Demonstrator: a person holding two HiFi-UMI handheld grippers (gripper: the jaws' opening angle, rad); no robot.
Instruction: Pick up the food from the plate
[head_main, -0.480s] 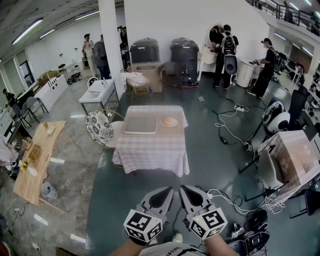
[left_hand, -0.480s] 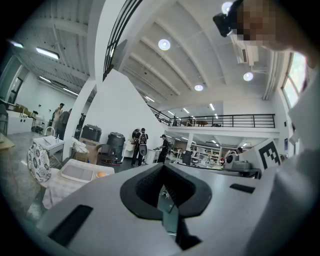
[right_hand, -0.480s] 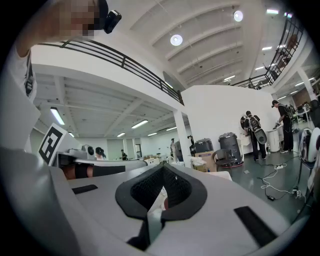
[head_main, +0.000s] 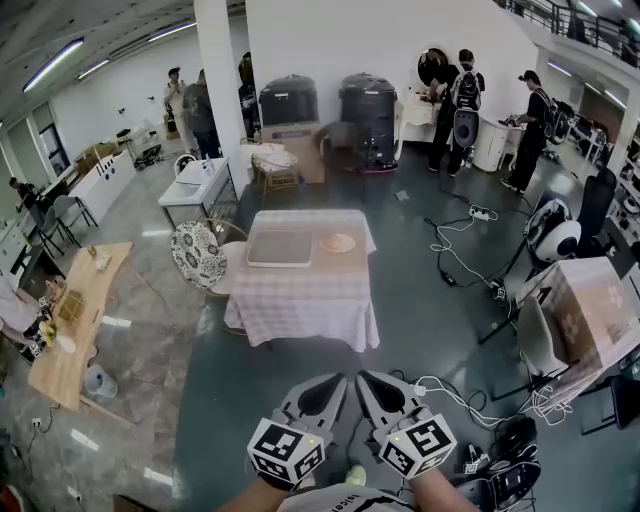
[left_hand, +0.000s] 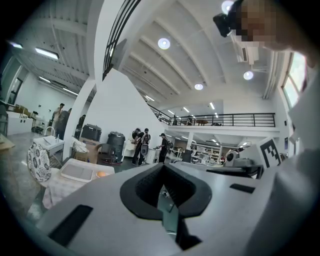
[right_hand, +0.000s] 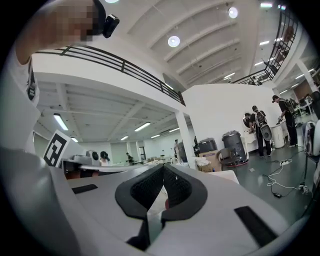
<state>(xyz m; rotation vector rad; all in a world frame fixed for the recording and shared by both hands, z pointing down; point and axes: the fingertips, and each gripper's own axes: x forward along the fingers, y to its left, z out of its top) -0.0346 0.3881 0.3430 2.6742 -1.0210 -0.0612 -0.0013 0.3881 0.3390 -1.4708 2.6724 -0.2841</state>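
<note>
Orange food (head_main: 338, 242) sits untouched on the checked-cloth bench (head_main: 300, 300); left gripper (head_main: 336, 384) and right gripper (head_main: 368, 382), pressed together and empty, hang well short of that bench.

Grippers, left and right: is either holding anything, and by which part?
Nothing is held. The left gripper and right gripper are both shut and empty; the food lies on the distant table.

Surface (head_main: 300, 295) sitting mid-frame.
A tray (head_main: 281, 248) is lying on its left half, the plate (head_main: 326, 244) sitting just right of the tray.
</note>
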